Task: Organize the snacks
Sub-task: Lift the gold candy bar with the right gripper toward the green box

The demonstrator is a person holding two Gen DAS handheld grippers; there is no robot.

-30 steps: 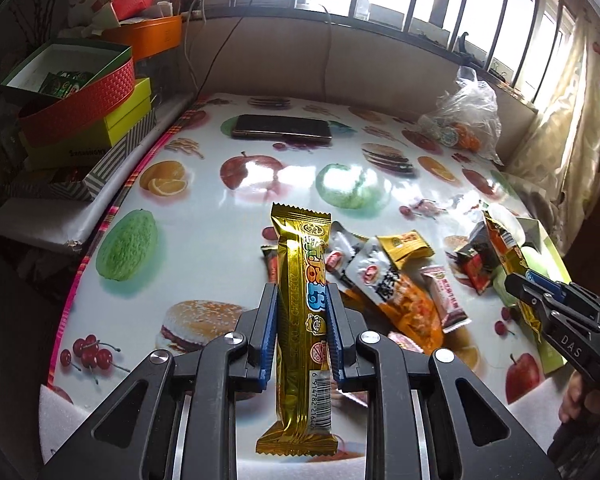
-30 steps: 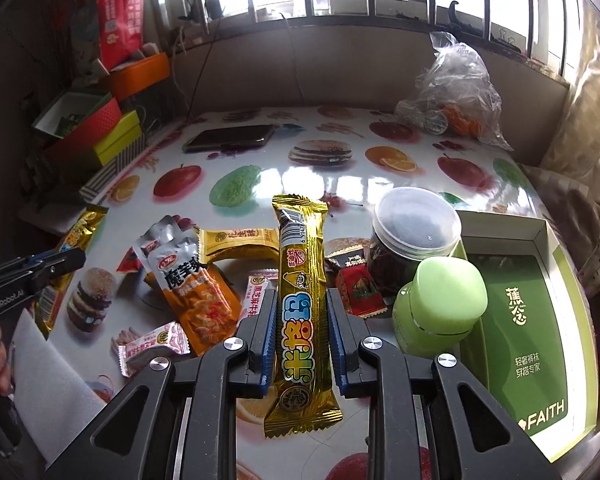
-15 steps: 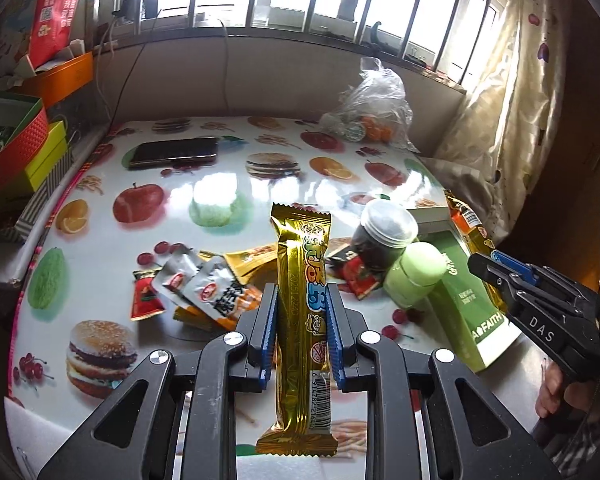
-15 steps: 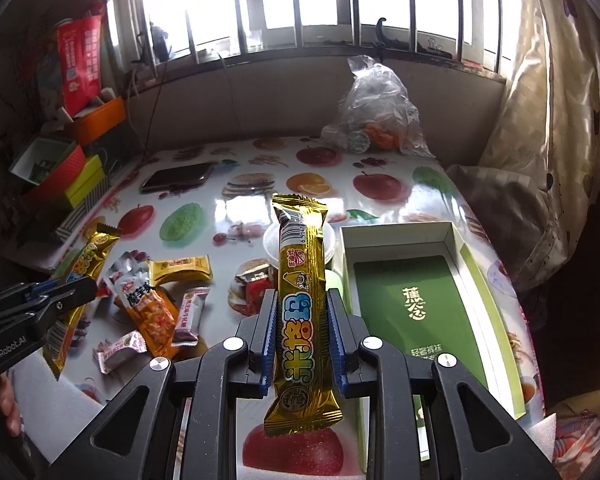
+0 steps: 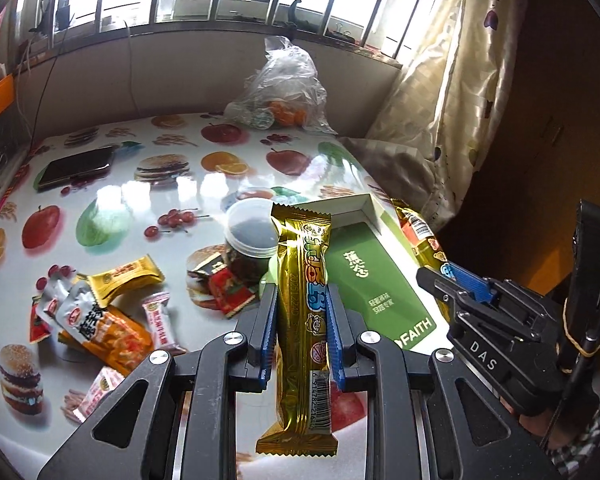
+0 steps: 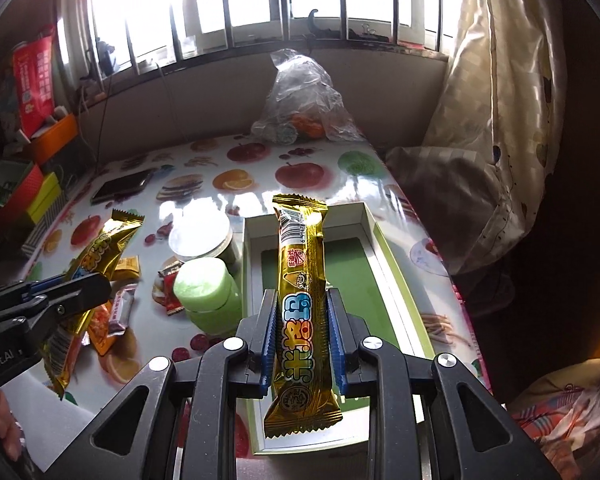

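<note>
Loose snacks [image 5: 108,320]: scattered on fruit-print tablecloth [image 5: 148,196], 9 o'clock of jar [image 5: 250,240]
Left gripper [image 5: 302,332]: clamped on gold bar [image 5: 304,320]; upright, beside the box's left edge
Right gripper [image 6: 302,332]: pinching second gold bar [image 6: 302,292]; above green box [image 6: 356,264]; jar at 10 o'clock

Two gold snack bars [image 5: 303,320], one green box [image 6: 364,276], two jars [image 6: 206,280].

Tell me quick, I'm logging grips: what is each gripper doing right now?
Left gripper: closed on a gold snack bar.
Right gripper: closed on a second gold snack bar, above the green box.
</note>
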